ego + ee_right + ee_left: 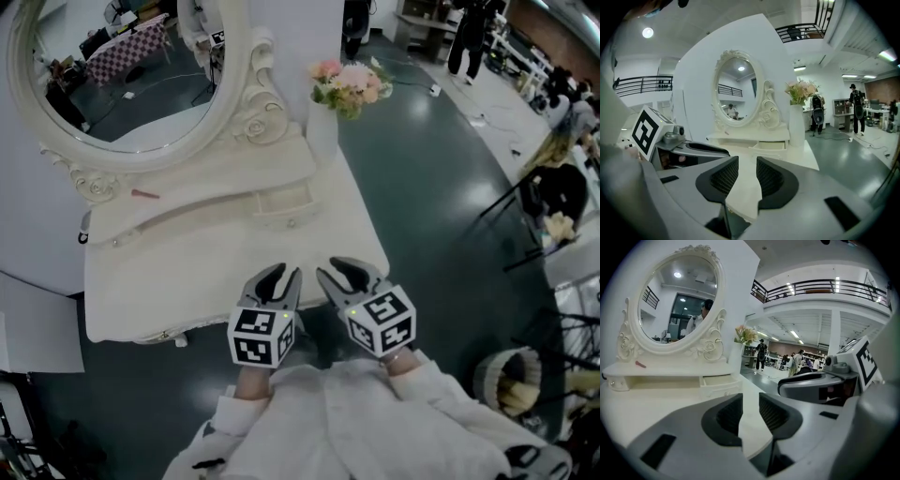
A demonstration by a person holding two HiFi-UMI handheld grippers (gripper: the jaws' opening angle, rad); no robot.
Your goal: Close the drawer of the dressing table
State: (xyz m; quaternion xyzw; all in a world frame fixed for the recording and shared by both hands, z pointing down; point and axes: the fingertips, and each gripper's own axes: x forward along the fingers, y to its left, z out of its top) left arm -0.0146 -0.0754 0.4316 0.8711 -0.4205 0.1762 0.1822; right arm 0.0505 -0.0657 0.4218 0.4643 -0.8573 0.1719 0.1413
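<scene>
The white dressing table (225, 267) carries an oval mirror (131, 66). Under the mirror shelf, at its right end, a small drawer (281, 204) stands pulled out; it also shows as the drawer (717, 381) and the drawer (768, 145). My left gripper (278, 279) and right gripper (337, 275) hover side by side over the table's near edge, both pointing toward the drawer and well short of it. Each has its jaws a little apart with nothing between them: left gripper (750, 412), right gripper (747, 177).
A white vase of pink flowers (349, 86) stands at the table's back right corner. A small red item (144, 194) lies on the shelf at the left. To the right are dark floor (441, 216), chairs and a basket (511, 380); people stand far off.
</scene>
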